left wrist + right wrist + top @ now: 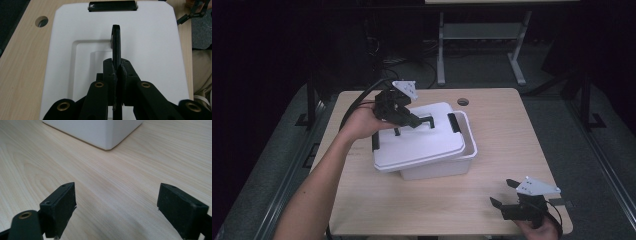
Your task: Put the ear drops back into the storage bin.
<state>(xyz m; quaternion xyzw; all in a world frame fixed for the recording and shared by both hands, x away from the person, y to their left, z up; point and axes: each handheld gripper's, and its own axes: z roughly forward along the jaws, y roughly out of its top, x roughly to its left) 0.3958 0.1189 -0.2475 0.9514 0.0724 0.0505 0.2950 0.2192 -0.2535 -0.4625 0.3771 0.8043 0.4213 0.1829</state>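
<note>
A white plastic box [437,170] stands mid-table with its white lid [422,142] lying askew on it, shifted left so the box's right rim shows. The lid carries a black handle [426,120] at its middle. My left gripper [414,121] is shut on that handle. In the left gripper view the jaws [117,66] pinch the upright handle [116,42] above the lid [150,50]. My right gripper [503,192] hovers open near the table's front right corner. In the right gripper view it [116,205] holds nothing, with a box corner [100,132] ahead.
Black latches sit at the lid's ends [454,122] [112,5]. The wooden table [502,130] has a cable hole [463,101] at the back. A metal desk frame [482,45] stands on the floor beyond. The right gripper [195,12] shows far off in the left gripper view.
</note>
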